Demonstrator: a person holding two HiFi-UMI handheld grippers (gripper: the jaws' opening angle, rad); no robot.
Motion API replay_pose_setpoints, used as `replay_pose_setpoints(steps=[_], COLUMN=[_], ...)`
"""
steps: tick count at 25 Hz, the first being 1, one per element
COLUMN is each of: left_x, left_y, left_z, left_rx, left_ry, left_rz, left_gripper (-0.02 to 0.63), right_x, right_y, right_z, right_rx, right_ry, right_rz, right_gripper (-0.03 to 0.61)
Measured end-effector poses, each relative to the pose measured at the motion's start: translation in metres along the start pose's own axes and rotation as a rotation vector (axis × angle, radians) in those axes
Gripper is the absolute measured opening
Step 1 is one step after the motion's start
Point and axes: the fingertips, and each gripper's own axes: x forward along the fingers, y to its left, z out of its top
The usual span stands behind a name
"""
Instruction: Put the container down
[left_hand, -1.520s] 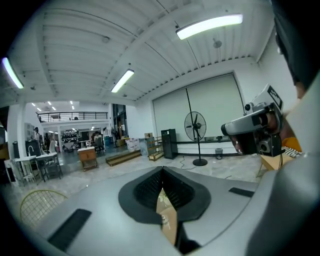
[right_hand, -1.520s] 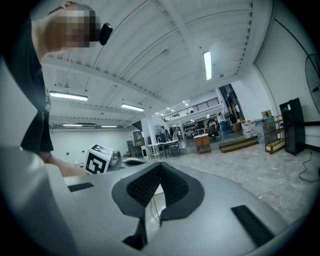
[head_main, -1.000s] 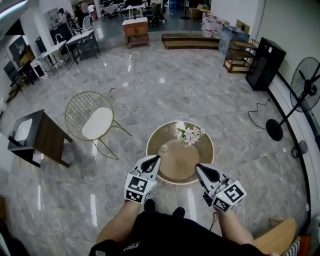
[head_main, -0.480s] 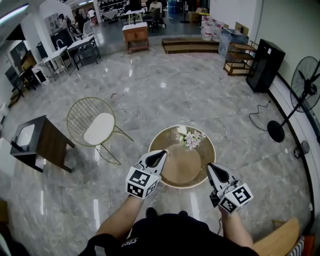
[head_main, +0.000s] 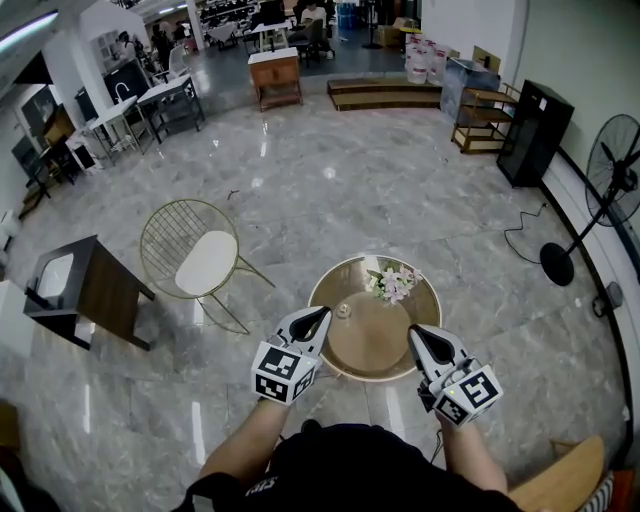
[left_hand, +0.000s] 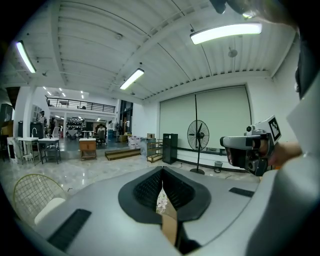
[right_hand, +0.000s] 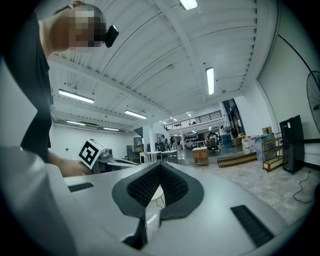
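Grey marble floor (head_main: 400, 190), wide open hall. Round glossy brown table (head_main: 375, 340) carries small pale container (head_main: 343, 311) near its left rim and white flower bunch (head_main: 393, 283) at far edge. Left claw (head_main: 323, 312) and right claw (head_main: 412, 330) both closed, empty, flanking the table's near side.

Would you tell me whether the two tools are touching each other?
Apart: the head view shows bare tabletop between the left tool and the right tool.

I see a gold wire chair (head_main: 205, 262) with a white seat on the marble floor (head_main: 380, 190), and a dark side table (head_main: 95, 290) near its left. At the right, a standing fan (head_main: 615, 155) stands near a black cabinet (head_main: 535, 135).
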Motion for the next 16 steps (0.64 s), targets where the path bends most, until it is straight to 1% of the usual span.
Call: replay_pose_setpoints(steps=[3,8,11,16], left_x=[0.0,-0.006,-0.012,-0.017], left_y=[0.001,0.003,0.007,0.016], left_z=[0.002,0.007,0.004,0.0], left_rx=[0.008,0.008,0.011,0.006], left_ry=[-0.001,-0.028,-0.017,-0.007], left_rz=[-0.015,-0.033,-0.027,-0.01], left_gripper=[0.017,0.017,0.017,0.017], right_x=[0.007,0.016,0.017,0.019], right_y=[0.003,0.012,0.017,0.018], right_z=[-0.002,-0.005,-0.006,-0.001], right_rx=[0.001,0.011,0.017,-0.003], right_ry=[0.0,0.005,0.004,-0.008], right_rz=[0.001,0.017,0.02,0.022], right_gripper=[0.011,0.011,0.012,0.011])
